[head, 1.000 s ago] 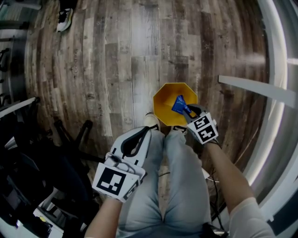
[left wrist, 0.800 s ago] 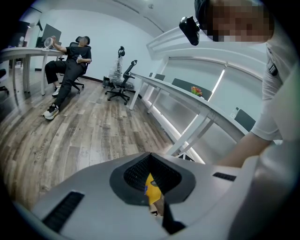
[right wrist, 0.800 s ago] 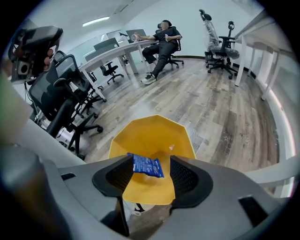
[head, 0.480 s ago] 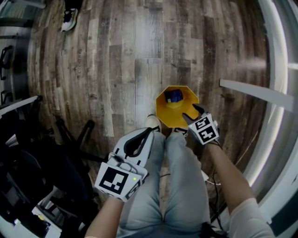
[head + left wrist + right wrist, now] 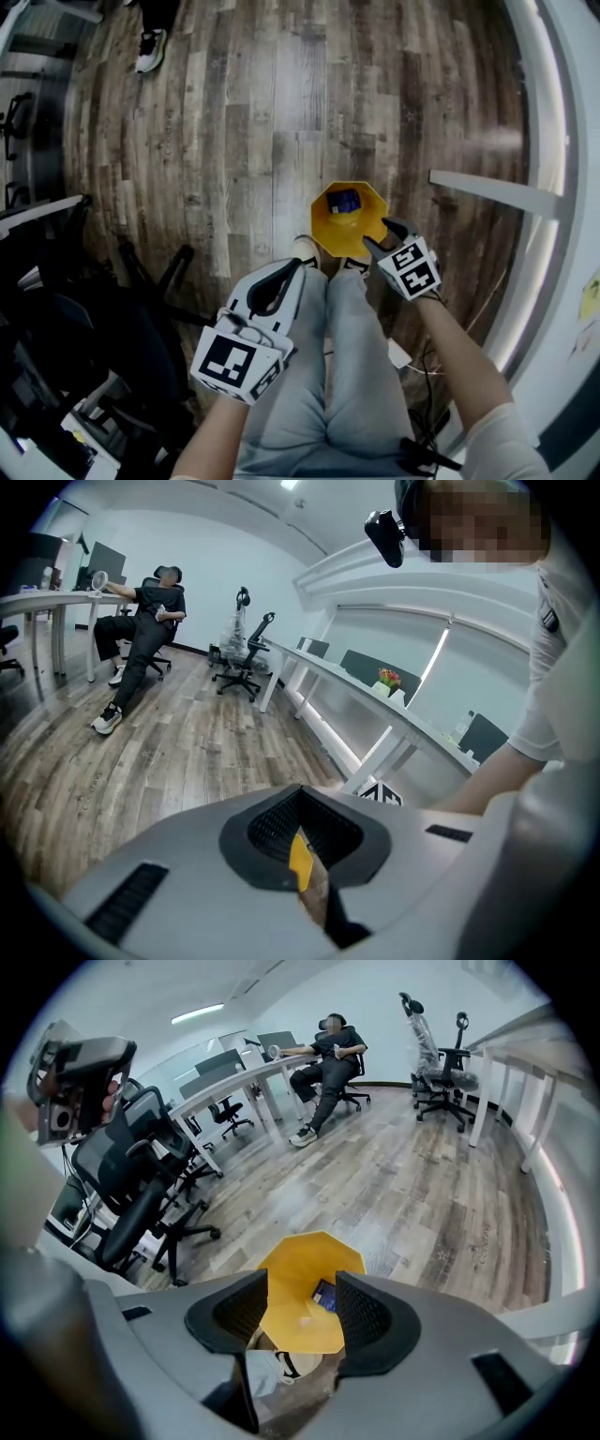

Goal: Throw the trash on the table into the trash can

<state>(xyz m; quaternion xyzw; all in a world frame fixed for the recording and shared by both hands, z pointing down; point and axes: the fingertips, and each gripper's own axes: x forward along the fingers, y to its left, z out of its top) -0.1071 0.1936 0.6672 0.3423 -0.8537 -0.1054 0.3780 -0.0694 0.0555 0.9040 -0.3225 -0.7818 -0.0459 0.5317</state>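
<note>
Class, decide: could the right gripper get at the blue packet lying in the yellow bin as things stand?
Probably yes: the right gripper hangs open above the bin, its top is uncovered, and nothing lies over the packet.

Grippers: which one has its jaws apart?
The right gripper, above the trash can: its jaws have just opened, nothing between them; the left gripper has them together.

Matt, grainy wood-plank floor (image 5: 281, 94) — smooth yellow plastic trash can (image 5: 342, 239) — pale cloth trousers (image 5: 361, 375).
</note>
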